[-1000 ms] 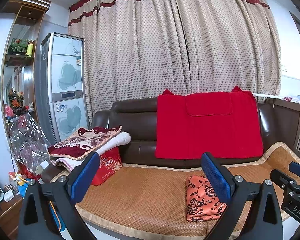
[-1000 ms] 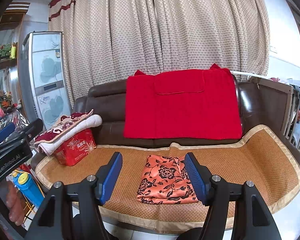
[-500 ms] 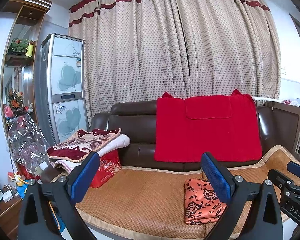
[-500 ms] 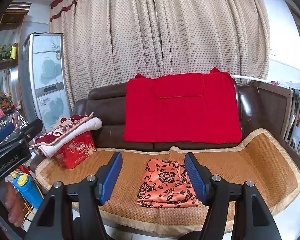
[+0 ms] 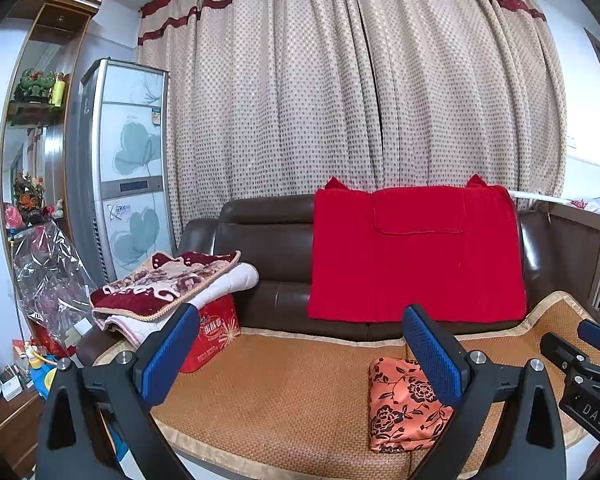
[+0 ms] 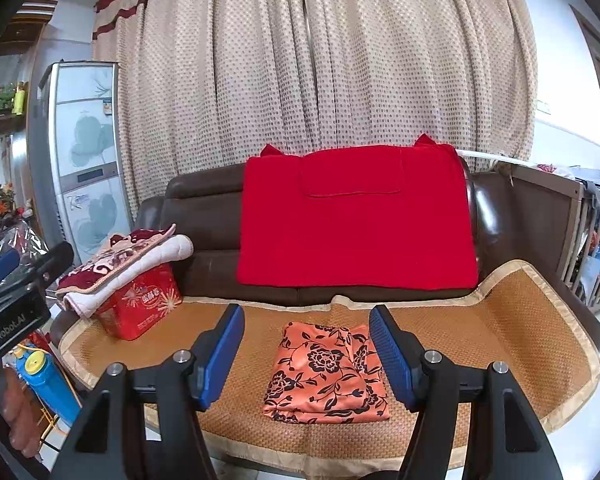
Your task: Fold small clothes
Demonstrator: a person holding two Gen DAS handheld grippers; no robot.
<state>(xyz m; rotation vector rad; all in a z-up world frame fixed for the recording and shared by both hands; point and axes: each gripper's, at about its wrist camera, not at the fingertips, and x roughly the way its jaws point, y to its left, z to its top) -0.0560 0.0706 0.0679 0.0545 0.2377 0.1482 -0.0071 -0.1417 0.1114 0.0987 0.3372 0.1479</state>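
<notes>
Both tools hang in the air in front of the sofa [image 6: 204, 216], well apart from the seat. The left gripper [image 5: 300, 344] has its blue-padded jaws spread wide with nothing between them, and the right gripper [image 6: 306, 344] shows the same: jaws parted, nothing held.

The task piece, an orange floral garment [image 6: 324, 376], lies folded into a neat rectangle on the woven seat mat [image 6: 500, 328], near the mat's front edge. From the right wrist view it sits framed between the two blue pads [image 6: 388, 356], but lower and farther off, not touching either. From the left wrist view the same orange floral garment [image 5: 400, 412] sits to the right, partly hidden behind the right-hand finger.

A red blanket [image 6: 356, 216] drapes over the backrest, directly behind the folded piece. At the sofa's left end, a folded patterned quilt [image 5: 168, 284] rests on top of a red box [image 5: 214, 334]. Behind everything hangs a dotted beige curtain [image 5: 360, 92], and a tall cabinet with flower panels [image 5: 132, 176] stands beside it on the left. The right tool's body [image 5: 584, 376] shows at the far right edge of the left wrist view.
</notes>
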